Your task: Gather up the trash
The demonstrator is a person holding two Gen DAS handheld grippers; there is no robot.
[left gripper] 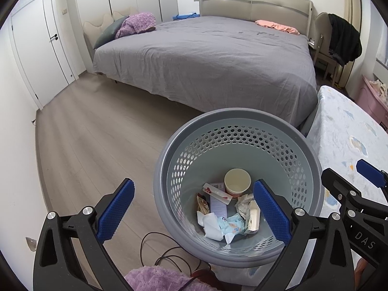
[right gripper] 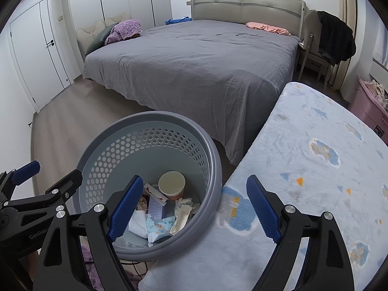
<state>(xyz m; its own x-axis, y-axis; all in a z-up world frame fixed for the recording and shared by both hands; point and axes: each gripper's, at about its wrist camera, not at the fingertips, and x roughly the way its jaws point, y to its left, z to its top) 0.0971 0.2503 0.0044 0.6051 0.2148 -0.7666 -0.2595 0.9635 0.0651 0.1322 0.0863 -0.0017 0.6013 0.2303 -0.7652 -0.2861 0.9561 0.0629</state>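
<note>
Left gripper (left gripper: 194,211): jaws wide apart, empty.
Right gripper (right gripper: 194,211): jaws wide apart, empty.
Wastebasket (left gripper: 169,169): holds paper cup (left gripper: 237,180), crumpled wrappers.

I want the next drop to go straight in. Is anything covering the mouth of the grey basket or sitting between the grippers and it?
Nothing visible does. The grey basket has no lid; its mouth is open, with a paper cup and wrappers at the bottom. The left gripper and right gripper are both open and empty.

left tongs (left gripper: 194,208) open, right tongs (right gripper: 194,206) open
</note>
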